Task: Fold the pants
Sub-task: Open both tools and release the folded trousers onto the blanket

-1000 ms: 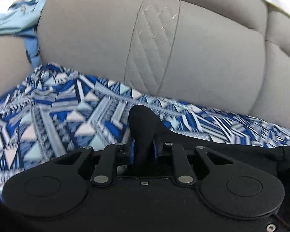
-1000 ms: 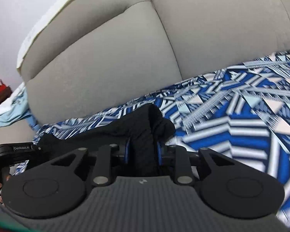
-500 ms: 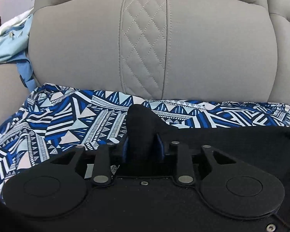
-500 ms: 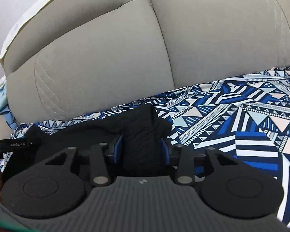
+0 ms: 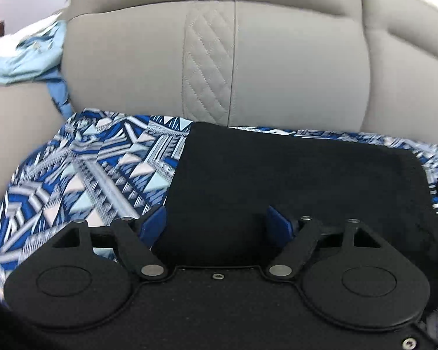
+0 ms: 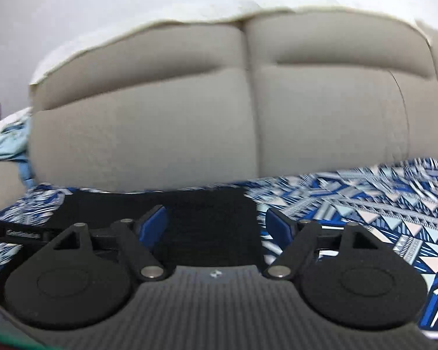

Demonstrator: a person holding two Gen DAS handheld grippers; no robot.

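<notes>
Two grippers, left (image 5: 216,224) and right (image 6: 216,224), fingers spread wide, gripping nothing. Black pants (image 5: 292,180) flat on the patterned cover (image 5: 81,175), long axis along the sofa's back edge (image 5: 277,67).

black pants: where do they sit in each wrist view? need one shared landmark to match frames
Left wrist: black pants fill centre and right, lying flat on the patterned blue cover.
Right wrist: black pants lie lower centre-left, between the open fingers.
Shared landmark: light blue cloth at the left edge.
</notes>
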